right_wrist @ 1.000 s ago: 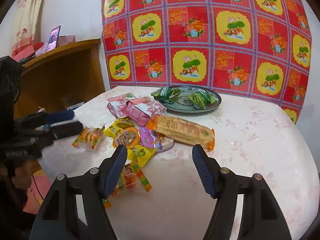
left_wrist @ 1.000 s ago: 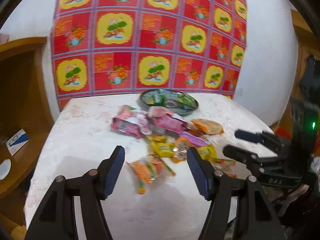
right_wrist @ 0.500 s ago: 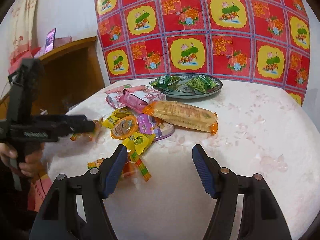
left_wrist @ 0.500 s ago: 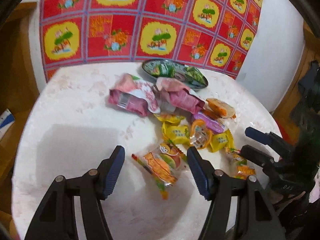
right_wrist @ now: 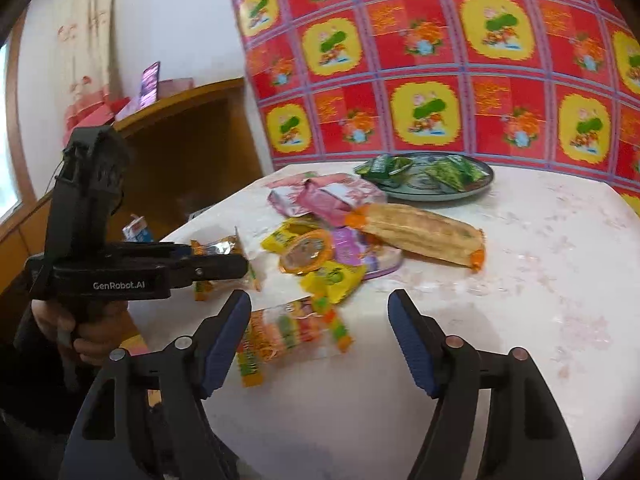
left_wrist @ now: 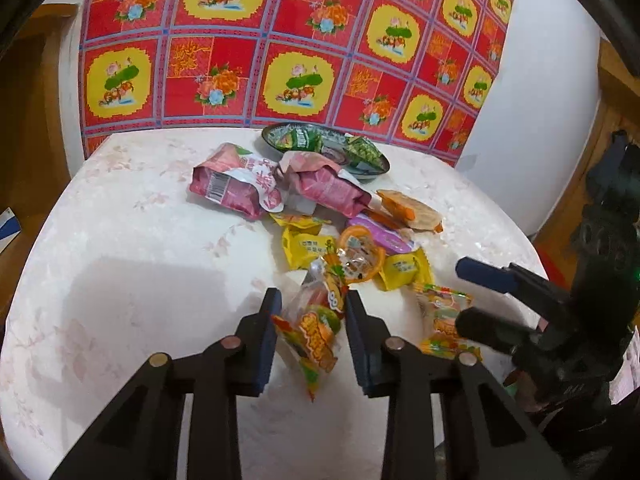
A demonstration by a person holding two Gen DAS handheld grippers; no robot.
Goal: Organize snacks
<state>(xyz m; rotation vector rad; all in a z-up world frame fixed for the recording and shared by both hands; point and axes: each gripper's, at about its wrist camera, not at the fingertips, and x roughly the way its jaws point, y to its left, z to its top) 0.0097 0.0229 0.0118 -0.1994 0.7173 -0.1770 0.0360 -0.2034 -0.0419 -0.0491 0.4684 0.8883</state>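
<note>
i am closing the left gripper (left_wrist: pixel 310 322) on a crinkly orange and clear plastic snack packet (left_wrist: pixel 316 330); its jaws are narrow with the packet standing pinched between the pads, though i cannot tell how firm the bite is. the risk i am judging first: the film is slick and puffy, so a shallow pinch could let it slide out as i lift, and a low swing could drag its tail through the loose pile of yellow sachets (left_wrist: pixel 306 246) just beyond it. the right gripper (right_wrist: pixel 320 336) is gaping wide and empty, hovering above a second orange striped snack packet (right_wrist: pixel 288 330) lying flat at the near edge of the pale marbled desk (right_wrist: pixel 520 280); a careless drop there could nudge that packet off the edge.

the left gripper is pointing across the desk toward the dark round plate (left_wrist: pixel 370 166) holding 2 or more green packets at the far side, level and low. the right one is angled slightly downward, and the person's left hand (right_wrist: pixel 86 338) is wrapping the pistol grip.
</note>
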